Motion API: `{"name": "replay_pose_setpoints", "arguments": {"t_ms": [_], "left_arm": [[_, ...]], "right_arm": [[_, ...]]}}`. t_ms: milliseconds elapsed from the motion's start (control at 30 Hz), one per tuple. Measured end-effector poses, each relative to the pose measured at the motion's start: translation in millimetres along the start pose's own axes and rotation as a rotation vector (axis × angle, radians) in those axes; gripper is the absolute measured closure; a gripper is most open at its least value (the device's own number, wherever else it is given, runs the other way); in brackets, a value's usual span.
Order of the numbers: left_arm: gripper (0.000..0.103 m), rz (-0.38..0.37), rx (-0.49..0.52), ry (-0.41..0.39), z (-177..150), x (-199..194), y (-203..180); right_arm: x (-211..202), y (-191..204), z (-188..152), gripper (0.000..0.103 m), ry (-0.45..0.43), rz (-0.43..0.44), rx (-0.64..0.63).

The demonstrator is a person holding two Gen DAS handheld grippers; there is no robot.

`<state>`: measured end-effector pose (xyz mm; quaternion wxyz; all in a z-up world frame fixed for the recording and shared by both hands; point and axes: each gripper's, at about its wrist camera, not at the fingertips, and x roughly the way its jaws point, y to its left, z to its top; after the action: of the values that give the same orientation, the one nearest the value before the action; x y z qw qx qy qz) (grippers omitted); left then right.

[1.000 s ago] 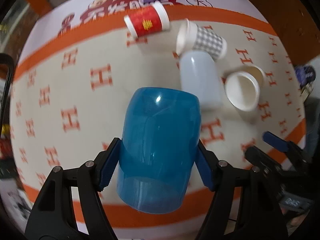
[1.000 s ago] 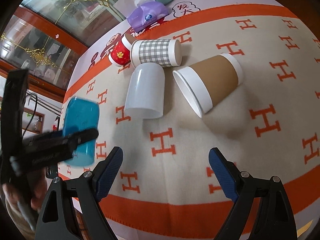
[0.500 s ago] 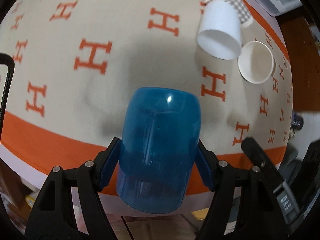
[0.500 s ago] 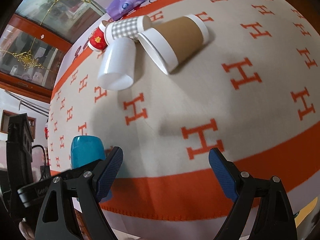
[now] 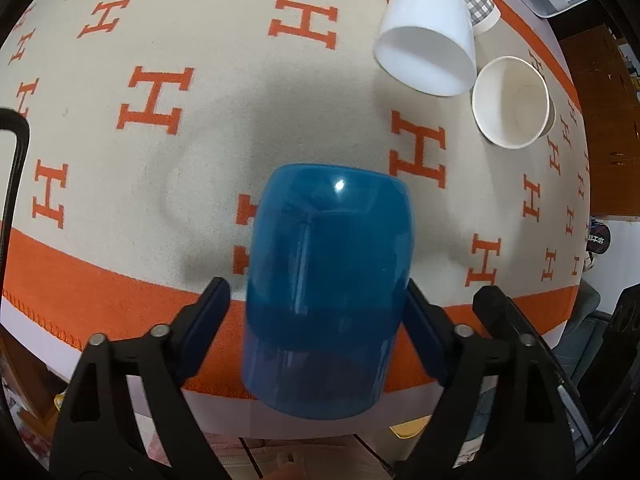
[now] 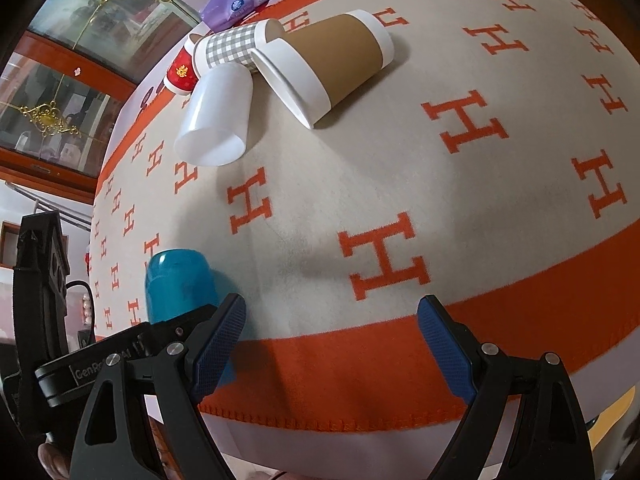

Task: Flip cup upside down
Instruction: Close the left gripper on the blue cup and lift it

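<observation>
My left tool [image 5: 316, 332] pinches the blue cup [image 5: 326, 280] around its middle, near the surface [image 5: 200, 160] edge. It looks light, stiff, slick plastic, so I'd grip mid-wall gently. My right tool [image 6: 330, 354] is spread, empty.

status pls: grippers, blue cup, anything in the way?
Left gripper shut on blue cup, closed end pointing away. Right gripper open, holding nothing. White cup and brown paper cup lie tipped further back.

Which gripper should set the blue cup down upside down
Left. The left gripper is already shut on the blue cup, closed end up, near the blanket's front edge. The right gripper is open and empty.
</observation>
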<state>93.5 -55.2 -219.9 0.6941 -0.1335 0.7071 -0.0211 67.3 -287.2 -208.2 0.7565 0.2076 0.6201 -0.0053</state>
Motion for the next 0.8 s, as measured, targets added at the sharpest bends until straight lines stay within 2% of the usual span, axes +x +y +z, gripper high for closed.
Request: {"name": "replay_pose_setpoints", "arguments": {"t_ms": [500, 800], "left_arm": [[0.019, 0.003, 0.035, -0.038, 2, -24, 5], [0.019, -0.009, 0.044, -0.069, -6, -48, 24]], "right_arm": [[-6, 3, 8, 0.014, 0.000, 0.009, -0.020], [-9, 9, 4, 0.014, 0.008, 0.052, -0.040]]}}
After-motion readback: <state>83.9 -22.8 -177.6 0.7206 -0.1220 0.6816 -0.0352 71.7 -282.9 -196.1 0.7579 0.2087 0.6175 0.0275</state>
